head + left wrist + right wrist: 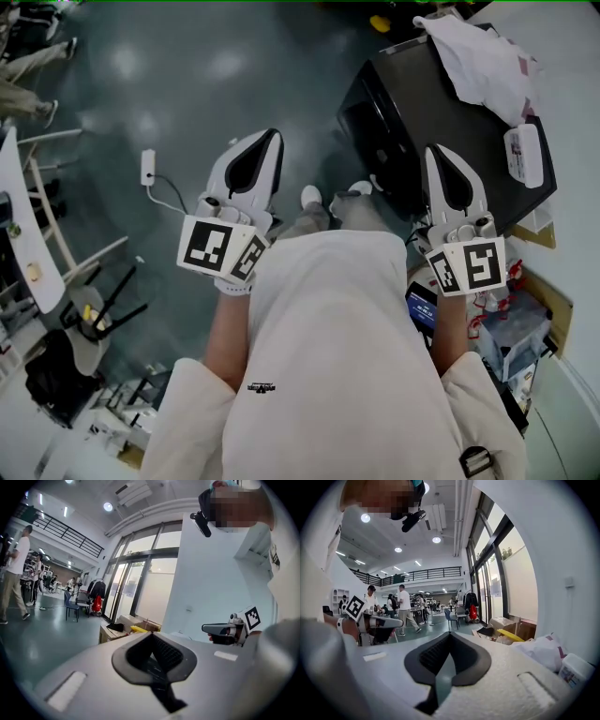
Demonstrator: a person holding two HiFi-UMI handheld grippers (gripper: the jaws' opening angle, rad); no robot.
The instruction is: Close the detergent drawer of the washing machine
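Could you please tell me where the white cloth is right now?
The white cloth lies at the head view's upper right, atop the dark box, just beyond the right gripper.

Black washing machine front-right, drawer unseen.

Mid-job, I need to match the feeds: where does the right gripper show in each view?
Head view: right gripper right of centre, jaws together, pointing up-frame.
Left gripper view: right gripper at the right edge, pointing left.
Right gripper view: right gripper fills the bottom, its own jaws shut.
Shared landmark: the left gripper, in all three views; at the left in the right gripper view.
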